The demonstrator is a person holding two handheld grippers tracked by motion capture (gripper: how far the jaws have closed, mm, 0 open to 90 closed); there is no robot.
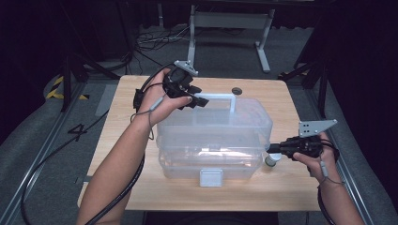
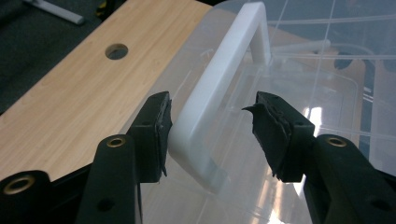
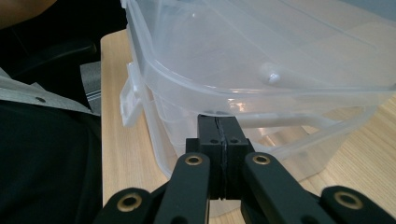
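My left gripper [image 2: 210,128] fingers sit apart around the clear plastic bin's [image 1: 213,140] white handle [image 2: 219,88]; right gripper [image 3: 222,135] fingers are pinched together under its rim.

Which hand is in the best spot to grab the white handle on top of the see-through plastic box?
Left, probably. The left gripper has its jaws open around the white plastic handle on the clear plastic box. The right gripper is shut, low against the box's side.

I am working in a lab, standing at a small wooden table [image 1: 141,108] on grey floor, cables [image 1: 155,40] lying loose behind it, a metal stand [image 1: 230,28] rising beyond, yellow-black hazard tape [image 1: 56,86] marking the floor, darkness surrounding me.
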